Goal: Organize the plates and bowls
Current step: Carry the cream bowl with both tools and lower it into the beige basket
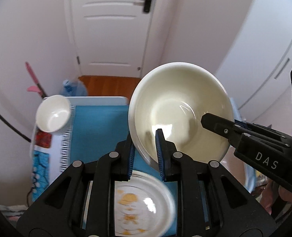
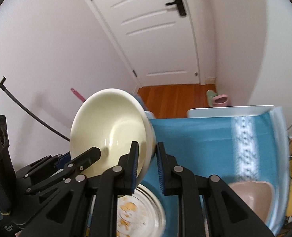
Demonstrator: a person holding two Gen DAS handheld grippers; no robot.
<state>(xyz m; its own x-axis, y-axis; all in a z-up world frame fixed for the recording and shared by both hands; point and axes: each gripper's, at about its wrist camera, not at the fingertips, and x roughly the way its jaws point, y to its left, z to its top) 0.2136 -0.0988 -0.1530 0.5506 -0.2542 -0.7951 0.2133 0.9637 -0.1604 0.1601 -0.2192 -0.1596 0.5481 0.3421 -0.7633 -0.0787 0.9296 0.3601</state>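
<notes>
Left wrist view: the left tongs (image 1: 146, 154) pinch the near rim of the cream bowl (image 1: 181, 110), one pad outside, one inside, nearly closed on the wall. The bowl hangs tilted above the patterned plate (image 1: 142, 203) on the blue-clothed desk (image 1: 98, 126). The right tongs (image 1: 209, 120) reach into the bowl from its far side. A small white bowl (image 1: 53, 113) sits left of the cream bowl. Best to level the bowl before lowering it onto the plate, easing both grips off together.

Right wrist view: the right tongs (image 2: 146, 164) clamp the cream bowl's (image 2: 110, 130) rim likewise, nearly shut. The bowl looks glossy, smooth, empty and slippery. A pink dish (image 2: 252, 199) lies right of it.
</notes>
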